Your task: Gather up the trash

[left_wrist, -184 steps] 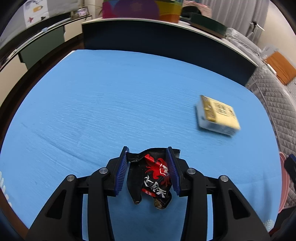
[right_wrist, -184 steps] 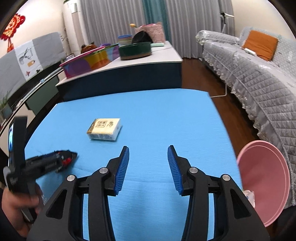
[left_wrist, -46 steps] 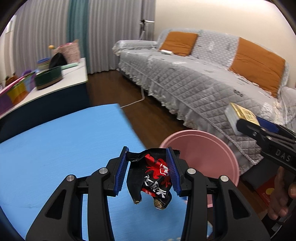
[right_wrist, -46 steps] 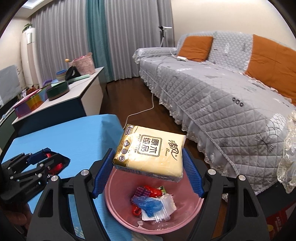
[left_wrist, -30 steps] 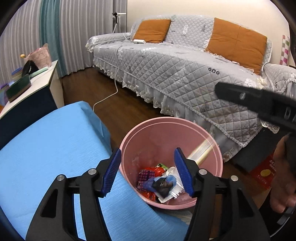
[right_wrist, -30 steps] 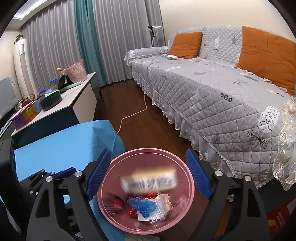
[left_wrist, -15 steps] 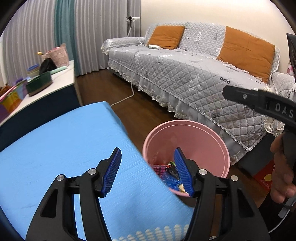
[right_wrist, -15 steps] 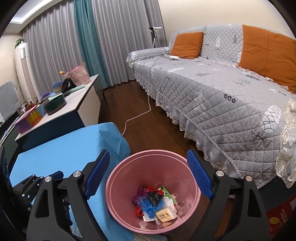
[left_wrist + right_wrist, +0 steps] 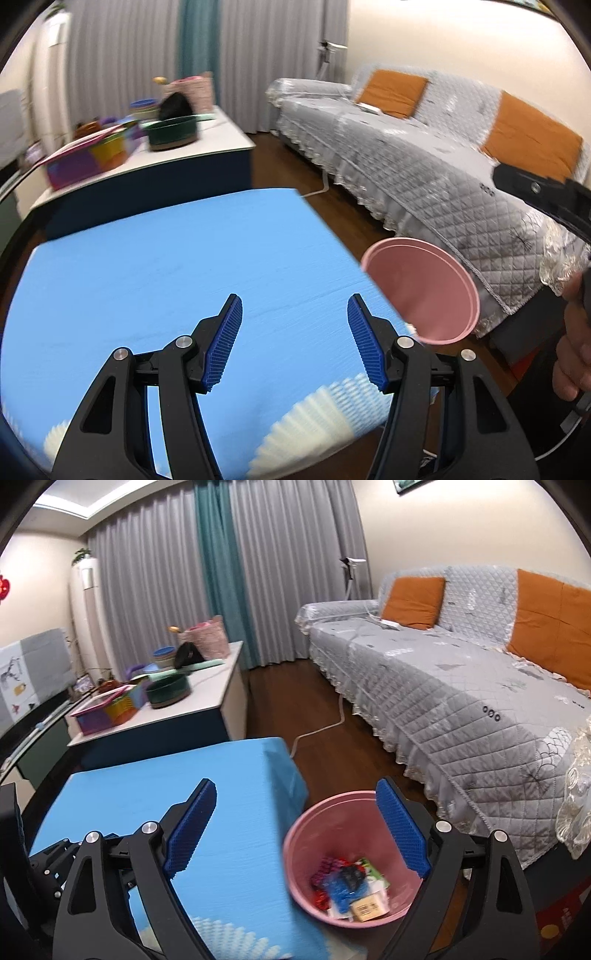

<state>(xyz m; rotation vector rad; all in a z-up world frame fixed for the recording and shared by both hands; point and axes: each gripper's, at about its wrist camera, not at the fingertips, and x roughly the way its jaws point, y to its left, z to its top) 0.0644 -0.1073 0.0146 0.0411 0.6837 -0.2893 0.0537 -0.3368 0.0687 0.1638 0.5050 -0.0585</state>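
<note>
Both claws have let go and swung back toward the blue table [image 9: 166, 266]. Left claw [image 9: 293, 339] and right claw [image 9: 295, 829] gape wide, holding nothing. Trash [image 9: 351, 890] lies in the pink bin [image 9: 306, 823] at four o'clock.

Left gripper [image 9: 294, 334]: jaws spread wide, blue ribbed pads facing each other, nothing between them; held above the near part of the table.
Table [image 9: 155, 273]: covered in a blue cloth with white scalloped patches at the near edge; its far right corner points toward the floor.
Bin [image 9: 424, 291]: pink, round, just beside the table's right edge and lower than it; only the rim and inner wall show.
Right gripper [image 9: 543, 195]: a black arm crossing in from the right edge, a hand [image 9: 572, 343] beneath it; its fingers are out of frame.
Sofa [image 9: 424, 147]: grey quilted cover, orange cushions, behind the bin.
Side counter [image 9: 147, 147]: white top, holding colourful containers and a dark green bowl, blurred.
</note>
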